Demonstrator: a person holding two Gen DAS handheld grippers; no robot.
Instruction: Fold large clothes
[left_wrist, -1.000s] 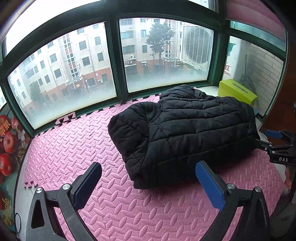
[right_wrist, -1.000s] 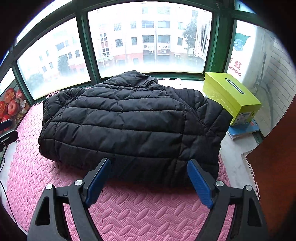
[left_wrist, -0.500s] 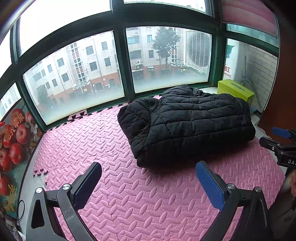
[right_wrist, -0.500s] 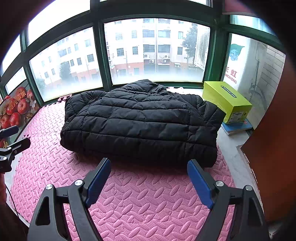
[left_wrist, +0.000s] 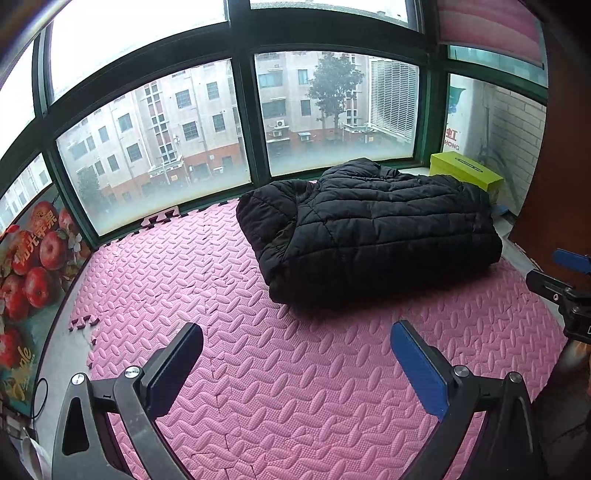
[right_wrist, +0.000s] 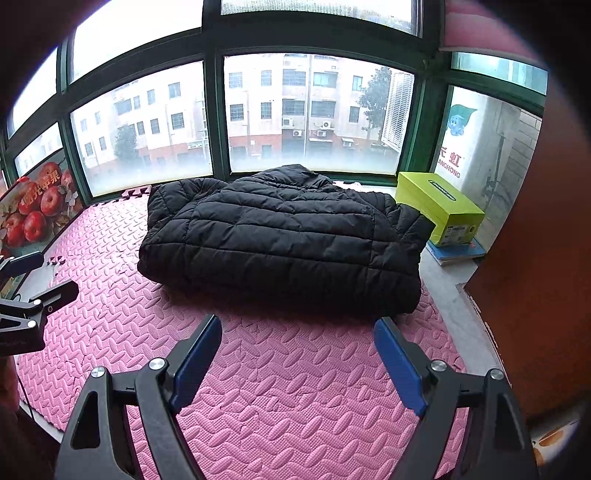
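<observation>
A folded black puffer jacket (right_wrist: 284, 236) lies on pink interlocking foam mats (right_wrist: 280, 398) in a green-framed bay window (left_wrist: 243, 122), beside a lime-green box (right_wrist: 439, 212), while the left gripper (left_wrist: 295, 347) and right gripper (right_wrist: 297, 341) hover wide apart, empty.

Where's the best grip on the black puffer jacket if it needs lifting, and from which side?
Probably the near folded edge of the black puffer jacket, approached from the camera side over the pink foam mat. That edge is a thick, rounded roll lying on the mat, so open jaws could pinch the layers together. The right gripper and left gripper are both open, empty and short of it.
</observation>
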